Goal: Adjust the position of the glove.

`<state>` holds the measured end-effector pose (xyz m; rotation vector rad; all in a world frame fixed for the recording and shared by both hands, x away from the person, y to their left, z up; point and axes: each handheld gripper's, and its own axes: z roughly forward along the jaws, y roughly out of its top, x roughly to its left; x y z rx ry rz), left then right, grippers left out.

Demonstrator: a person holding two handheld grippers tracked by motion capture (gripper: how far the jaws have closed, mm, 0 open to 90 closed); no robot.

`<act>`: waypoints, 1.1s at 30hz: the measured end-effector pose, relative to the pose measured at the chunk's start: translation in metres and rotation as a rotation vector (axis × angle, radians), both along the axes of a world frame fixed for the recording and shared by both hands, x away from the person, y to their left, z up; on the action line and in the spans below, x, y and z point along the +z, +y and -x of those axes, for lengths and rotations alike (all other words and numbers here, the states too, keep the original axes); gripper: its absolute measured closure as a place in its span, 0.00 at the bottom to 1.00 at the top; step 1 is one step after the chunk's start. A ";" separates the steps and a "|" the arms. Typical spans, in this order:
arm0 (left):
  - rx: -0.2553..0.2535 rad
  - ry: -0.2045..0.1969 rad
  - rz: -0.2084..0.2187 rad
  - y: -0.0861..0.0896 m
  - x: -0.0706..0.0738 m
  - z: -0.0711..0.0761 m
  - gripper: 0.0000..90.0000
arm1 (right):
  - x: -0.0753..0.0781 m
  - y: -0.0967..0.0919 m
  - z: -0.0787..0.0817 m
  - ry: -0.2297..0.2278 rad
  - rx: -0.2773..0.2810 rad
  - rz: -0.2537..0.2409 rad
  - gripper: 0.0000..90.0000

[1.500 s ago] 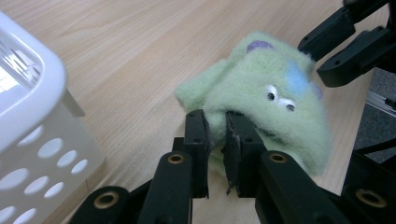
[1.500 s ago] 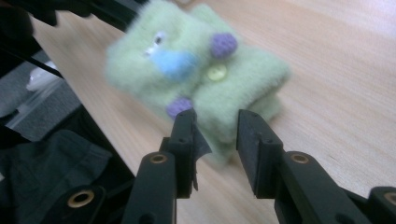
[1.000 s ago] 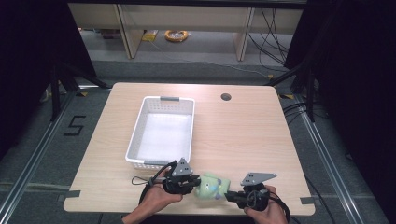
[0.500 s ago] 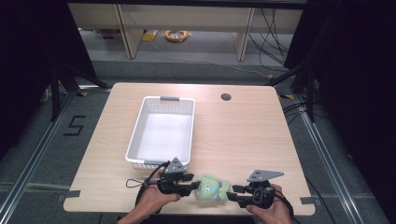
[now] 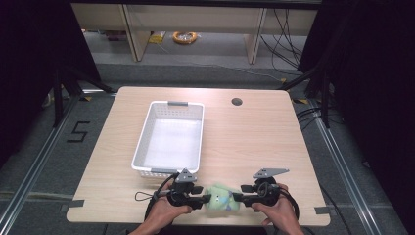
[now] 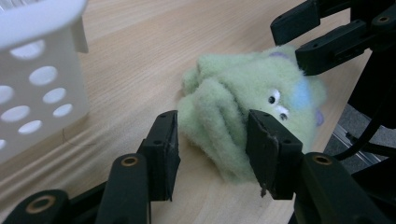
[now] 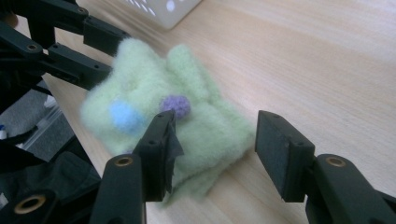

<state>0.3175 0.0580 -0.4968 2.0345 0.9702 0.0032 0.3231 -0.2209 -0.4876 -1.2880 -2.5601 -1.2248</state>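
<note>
The green plush toy (image 5: 221, 198) lies on the counter (image 5: 254, 142) between the left tool (image 5: 204, 199) and right tool (image 5: 238, 198), both just opening and seemingly gripping nothing, the white basket (image 5: 147, 142) beyond them empty.

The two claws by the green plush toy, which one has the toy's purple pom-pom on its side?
The right claw: the plush toy's purple pom-pom sits just beyond it, while the left claw faces the eyes.
</note>
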 end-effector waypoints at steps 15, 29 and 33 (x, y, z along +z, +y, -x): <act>-0.006 0.080 0.009 -0.008 -0.009 -0.009 0.60 | -0.012 0.002 -0.007 0.057 -0.009 0.029 0.55; -0.047 0.151 0.027 -0.009 -0.014 -0.014 0.64 | -0.020 -0.002 -0.010 0.100 0.016 -0.048 0.65; -0.042 0.166 0.041 -0.010 -0.014 -0.012 0.71 | -0.019 -0.002 -0.009 0.096 0.028 -0.054 0.71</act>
